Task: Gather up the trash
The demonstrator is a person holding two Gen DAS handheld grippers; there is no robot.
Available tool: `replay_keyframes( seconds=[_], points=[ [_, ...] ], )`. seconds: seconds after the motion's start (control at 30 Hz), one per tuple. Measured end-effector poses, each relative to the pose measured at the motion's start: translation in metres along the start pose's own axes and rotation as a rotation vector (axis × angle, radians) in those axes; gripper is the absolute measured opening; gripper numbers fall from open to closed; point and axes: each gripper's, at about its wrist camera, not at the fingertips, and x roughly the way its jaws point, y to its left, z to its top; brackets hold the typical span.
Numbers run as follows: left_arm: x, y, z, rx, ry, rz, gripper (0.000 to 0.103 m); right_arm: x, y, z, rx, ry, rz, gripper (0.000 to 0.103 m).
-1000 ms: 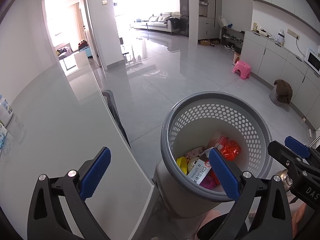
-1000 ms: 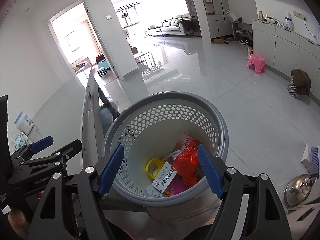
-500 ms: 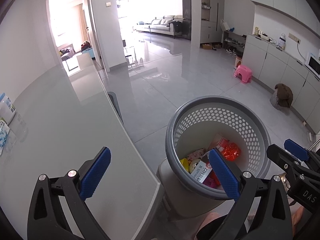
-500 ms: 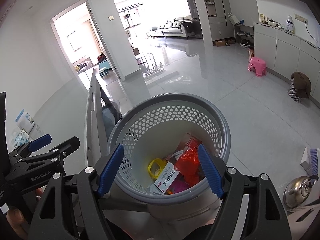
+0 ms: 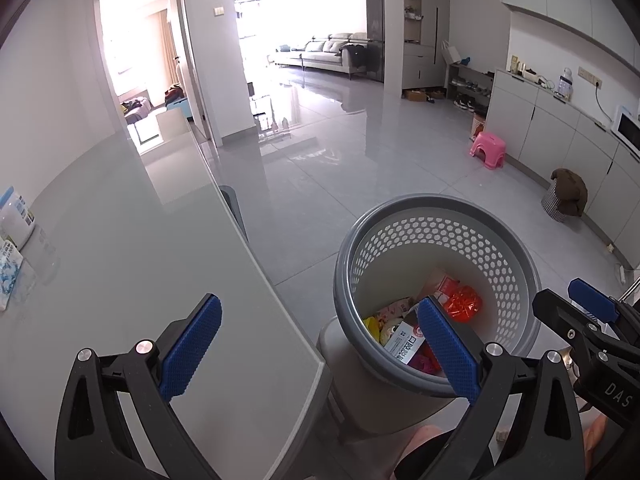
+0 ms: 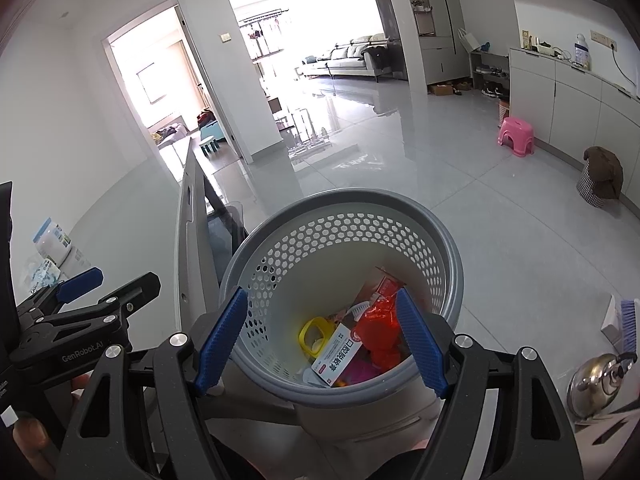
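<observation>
Packets [image 5: 12,236] stand at the far left edge of the grey table [image 5: 132,248], 2 or 3 of them, near the wall. The left gripper [image 5: 316,344] hangs above the table's near right corner, its blue pads spread wide with nothing between them. Just off that corner, on the floor, sits the grey perforated basket [image 6: 448,248], upright on a pale base. Trash lies in its bottom: a yellow ring-shaped piece [image 6: 312,334], a white and red box [image 6: 336,354] and crumpled red wrap [image 6: 380,320], heaped together. The right gripper [image 6: 320,344] hovers over the basket's near rim, its jaws wide apart and empty. Farther right, on the floor, a pink stool [image 6: 516,130] stands near the cabinets, a dark cloth [image 6: 604,172] drapes a checked container, and a steel kettle [image 6: 600,376] sits at the right edge.
</observation>
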Motion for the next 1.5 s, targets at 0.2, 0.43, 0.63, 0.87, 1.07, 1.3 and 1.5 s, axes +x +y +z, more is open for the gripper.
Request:
replay_keyframes(
  seconds=[0.2, 0.43, 0.63, 0.87, 1.07, 1.3, 1.5],
  points=[
    [0.001, -0.0008, 0.0009, -0.003, 0.001, 0.0, 0.097, 0.0001, 0.0004, -0.0002, -0.002, 0.001, 0.001, 0.073],
    [0.0016, 0.0015, 0.0001, -0.006, -0.001, 0.002, 0.097, -0.002, 0.0025, -0.0006, -0.004, 0.002, 0.003, 0.073],
    [0.0017, 0.0005, 0.0004, -0.005, -0.003, 0.005, 0.097, -0.002, 0.0027, -0.0007, -0.004, 0.001, 0.004, 0.073],
    [0.0011, 0.0, 0.0004, -0.006, -0.005, 0.008, 0.097, -0.0017, 0.003, -0.0009, -0.004, 0.001, 0.003, 0.073],
    [0.0005, -0.0001, 0.0001, -0.005, -0.008, 0.012, 0.097, -0.0015, 0.0031, -0.0009, -0.005, 0.0, 0.005, 0.073],
    [0.0, 0.0001, -0.0011, -0.006, -0.009, 0.011, 0.097, -0.0013, 0.0064, -0.0004, -0.009, 0.001, 0.006, 0.073],
    [-0.0011, -0.0012, -0.0012, -0.006, -0.015, 0.012, 0.097, -0.0012, 0.005, -0.0002, -0.01, -0.001, 0.007, 0.073]
  ],
)
